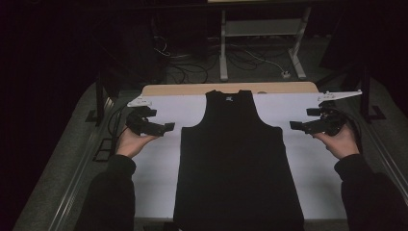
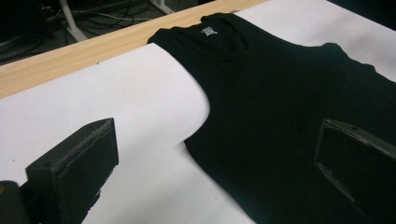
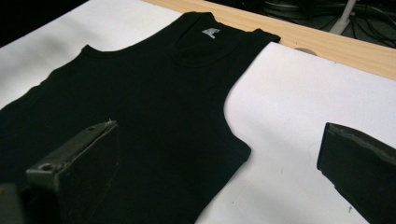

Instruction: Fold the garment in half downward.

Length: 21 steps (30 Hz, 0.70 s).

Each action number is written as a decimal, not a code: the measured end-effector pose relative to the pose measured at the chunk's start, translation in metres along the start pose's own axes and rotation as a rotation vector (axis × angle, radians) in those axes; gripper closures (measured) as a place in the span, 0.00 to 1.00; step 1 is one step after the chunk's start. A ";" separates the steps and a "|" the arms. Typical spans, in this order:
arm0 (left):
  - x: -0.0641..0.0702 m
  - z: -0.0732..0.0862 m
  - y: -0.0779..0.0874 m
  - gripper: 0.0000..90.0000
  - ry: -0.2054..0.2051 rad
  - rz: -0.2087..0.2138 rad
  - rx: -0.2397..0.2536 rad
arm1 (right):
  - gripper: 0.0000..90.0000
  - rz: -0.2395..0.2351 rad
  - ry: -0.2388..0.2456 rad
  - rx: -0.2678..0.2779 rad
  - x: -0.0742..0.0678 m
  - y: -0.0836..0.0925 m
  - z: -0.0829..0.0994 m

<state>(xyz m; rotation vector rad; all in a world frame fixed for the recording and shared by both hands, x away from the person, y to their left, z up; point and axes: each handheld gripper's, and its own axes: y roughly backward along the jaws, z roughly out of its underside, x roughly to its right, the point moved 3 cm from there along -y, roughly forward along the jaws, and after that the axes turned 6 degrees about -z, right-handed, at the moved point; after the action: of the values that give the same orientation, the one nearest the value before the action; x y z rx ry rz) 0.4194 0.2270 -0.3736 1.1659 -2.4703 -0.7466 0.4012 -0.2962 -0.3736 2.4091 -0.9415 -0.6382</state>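
A black sleeveless shirt [image 1: 235,159] lies flat on the white sheet [image 1: 154,168], neck toward the far edge, with a small white label at the collar [image 2: 208,31]. My left gripper [image 1: 169,127] hovers just left of the shirt's left armhole, held open, nothing between its jaws. On the other side my right gripper [image 1: 293,125] hovers by the right armhole, open and empty too. Along the left gripper's jaws I see the shirt [image 2: 289,107] to the right of the white sheet; along the right gripper's jaws the shirt [image 3: 154,102] spreads left of the sheet.
The white sheet covers a wooden table whose bare far edge [image 1: 192,89] shows as a tan strip. Metal brackets [image 1: 139,101] sit at the sheet's far corners. Beyond the table are a white desk frame [image 1: 223,43] and floor cables [image 1: 260,60]. Bare sheet flanks the shirt.
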 end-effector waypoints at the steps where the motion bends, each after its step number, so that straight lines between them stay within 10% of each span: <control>1: -0.001 -0.001 -0.002 0.00 0.001 0.002 0.001 | 0.00 0.000 -0.002 -0.003 0.001 -0.002 0.000; 21: -0.011 -0.002 -0.029 0.00 0.014 0.006 -0.036 | 0.00 -0.001 -0.035 -0.019 0.018 -0.026 0.003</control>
<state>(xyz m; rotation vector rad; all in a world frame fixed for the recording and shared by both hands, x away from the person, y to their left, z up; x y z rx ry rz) 0.4452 0.2199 -0.3890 1.1471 -2.4379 -0.7758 0.4237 -0.2930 -0.3956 2.3885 -0.9443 -0.6883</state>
